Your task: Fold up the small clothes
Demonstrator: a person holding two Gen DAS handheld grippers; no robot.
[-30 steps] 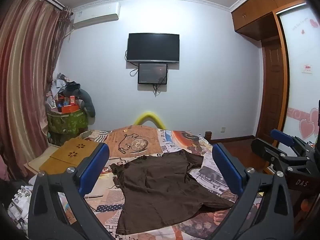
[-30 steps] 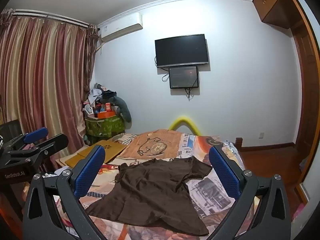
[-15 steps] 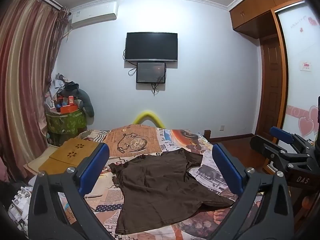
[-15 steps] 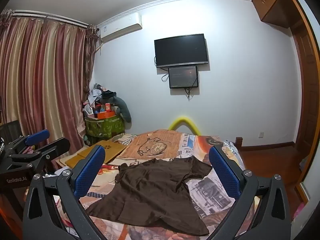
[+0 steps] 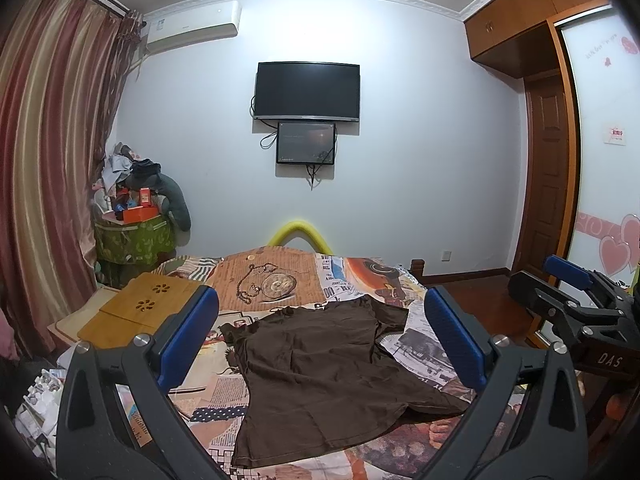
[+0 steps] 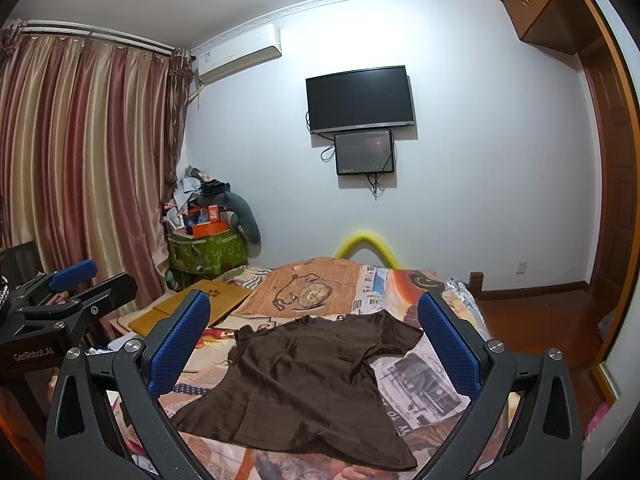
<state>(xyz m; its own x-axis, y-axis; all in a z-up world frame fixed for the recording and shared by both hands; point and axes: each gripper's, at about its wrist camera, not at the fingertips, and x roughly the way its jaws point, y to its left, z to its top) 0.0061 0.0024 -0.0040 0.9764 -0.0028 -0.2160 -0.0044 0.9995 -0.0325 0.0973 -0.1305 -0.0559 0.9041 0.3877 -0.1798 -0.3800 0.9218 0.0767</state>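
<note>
I read "DAS" on my right gripper (image 5: 576, 312), "GenRobot.AI" on my left gripper (image 6: 60, 300); both jaws released above the brown T-shirt (image 5: 320, 364).

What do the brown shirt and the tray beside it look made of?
Shirt: thin matte woven or knit fabric, probably cotton; it lies limp with soft creases. Tray: light wood or bamboo, smooth, with grain and flower-shaped cutouts.

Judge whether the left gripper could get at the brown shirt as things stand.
Probably yes: the left gripper hangs open above the bed, and nothing lies between its jaws and the brown shirt, spread flat.
</note>
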